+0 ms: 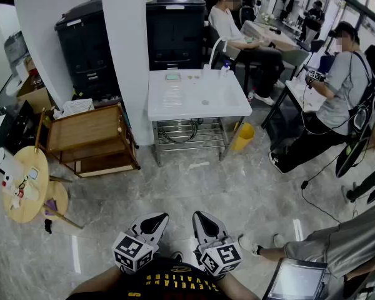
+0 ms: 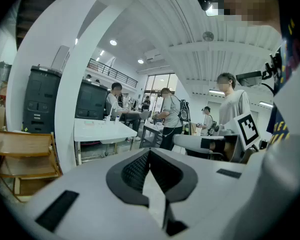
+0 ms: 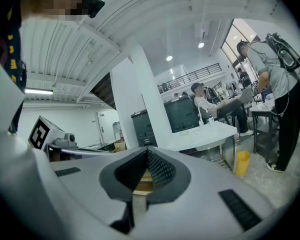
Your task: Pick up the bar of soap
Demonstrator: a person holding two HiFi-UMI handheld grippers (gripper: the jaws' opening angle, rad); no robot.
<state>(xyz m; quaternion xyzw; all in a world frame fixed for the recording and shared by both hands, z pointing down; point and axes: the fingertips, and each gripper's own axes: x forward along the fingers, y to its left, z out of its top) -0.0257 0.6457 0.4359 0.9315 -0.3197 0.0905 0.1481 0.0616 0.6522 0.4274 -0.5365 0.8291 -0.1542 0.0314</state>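
Note:
A white sink table (image 1: 197,102) stands across the floor, well ahead of me. On its far side lies a small greenish flat thing (image 1: 172,77), possibly the soap; it is too small to be sure. A white faucet (image 1: 215,47) and a small bottle (image 1: 225,68) stand at the table's back right. My left gripper (image 1: 159,217) and right gripper (image 1: 199,215) hang side by side close to my body, low in the head view, far from the table. Both are shut with nothing between the jaws (image 2: 149,152) (image 3: 147,151). The table (image 2: 97,130) (image 3: 205,134) shows in both gripper views.
A white pillar (image 1: 134,42) stands left of the table, with black cabinets (image 1: 87,45) behind it. A wooden cart (image 1: 90,136) and a round wooden table (image 1: 25,183) are at the left. A yellow bin (image 1: 242,136) sits by the table's right leg. People sit and stand at the right.

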